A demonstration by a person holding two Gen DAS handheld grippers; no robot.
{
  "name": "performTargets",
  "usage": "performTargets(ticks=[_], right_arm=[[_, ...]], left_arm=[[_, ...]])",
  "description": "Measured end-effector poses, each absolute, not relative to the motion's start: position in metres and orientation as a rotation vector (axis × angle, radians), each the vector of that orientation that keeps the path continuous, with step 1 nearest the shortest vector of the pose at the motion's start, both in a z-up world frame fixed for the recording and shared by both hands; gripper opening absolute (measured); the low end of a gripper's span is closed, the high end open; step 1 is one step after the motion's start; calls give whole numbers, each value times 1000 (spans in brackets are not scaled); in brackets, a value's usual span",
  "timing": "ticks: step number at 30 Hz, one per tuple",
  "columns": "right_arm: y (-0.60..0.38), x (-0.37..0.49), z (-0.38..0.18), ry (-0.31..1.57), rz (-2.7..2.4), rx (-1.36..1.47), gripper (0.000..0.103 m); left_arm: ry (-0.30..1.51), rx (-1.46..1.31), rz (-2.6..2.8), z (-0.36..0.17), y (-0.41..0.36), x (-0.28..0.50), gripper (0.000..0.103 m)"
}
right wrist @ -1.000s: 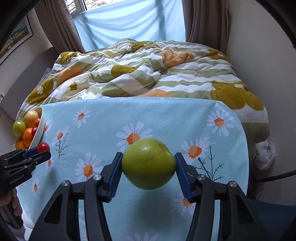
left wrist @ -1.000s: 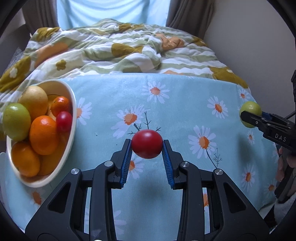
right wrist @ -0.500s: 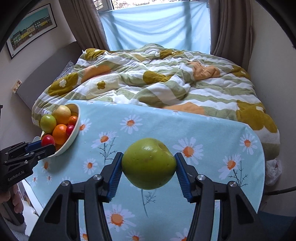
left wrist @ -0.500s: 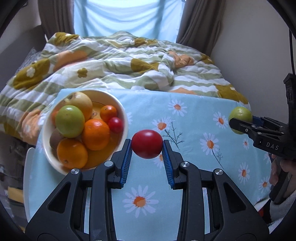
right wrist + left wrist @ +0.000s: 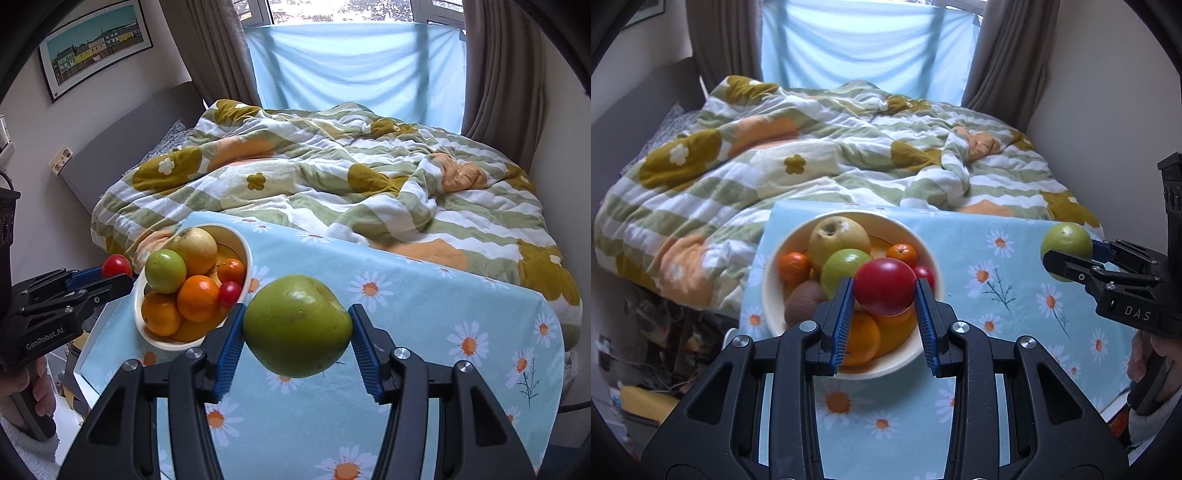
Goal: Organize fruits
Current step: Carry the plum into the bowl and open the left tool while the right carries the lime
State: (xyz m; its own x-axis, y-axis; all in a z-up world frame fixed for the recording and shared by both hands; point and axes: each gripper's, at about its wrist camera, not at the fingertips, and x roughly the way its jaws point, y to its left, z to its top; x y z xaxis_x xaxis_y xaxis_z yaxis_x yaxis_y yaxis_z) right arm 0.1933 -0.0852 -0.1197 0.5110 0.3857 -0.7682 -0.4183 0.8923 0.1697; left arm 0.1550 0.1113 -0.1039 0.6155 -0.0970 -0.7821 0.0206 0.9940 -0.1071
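My left gripper (image 5: pixel 885 288) is shut on a red tomato (image 5: pixel 884 286) and holds it above the cream fruit bowl (image 5: pixel 770 288). The bowl holds a yellow pear (image 5: pixel 837 238), a green apple (image 5: pixel 842 267), several oranges, a kiwi (image 5: pixel 803 306) and a small red tomato (image 5: pixel 925 275). My right gripper (image 5: pixel 297 326) is shut on a large green apple (image 5: pixel 297 325), held above the daisy-print tablecloth (image 5: pixel 424 332) to the right of the bowl (image 5: pixel 245 258). The left gripper with its tomato (image 5: pixel 116 265) shows at the left of the right wrist view.
The table stands against a bed with a striped floral duvet (image 5: pixel 831 155). A wall rises on the right (image 5: pixel 1089 92). The right gripper with its apple (image 5: pixel 1067 240) hangs over the table's right part. The table's left edge (image 5: pixel 92 350) drops to clutter below.
My left gripper has carried the red tomato left, from over the open cloth to above the bowl. My right gripper has also moved left and up with the green apple.
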Motion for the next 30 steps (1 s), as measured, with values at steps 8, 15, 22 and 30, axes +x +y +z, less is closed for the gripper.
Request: performTargets(ticks=[8,15,22,30], right_arm=[[-41,205,-123,910,460,-33,51],[-17,213,-135,921,407,-10,51],[-6,214,-143,936,358,16,51],[-3,212,-147,942,322,35,51]], left_arm=[[944,-93,-74,-124,167,175,39],[1002,-76,-103,-157,200,198,39],[1039,-31,-141,-180,209,212,39],[1042,11,-171,-185,209,216,40]])
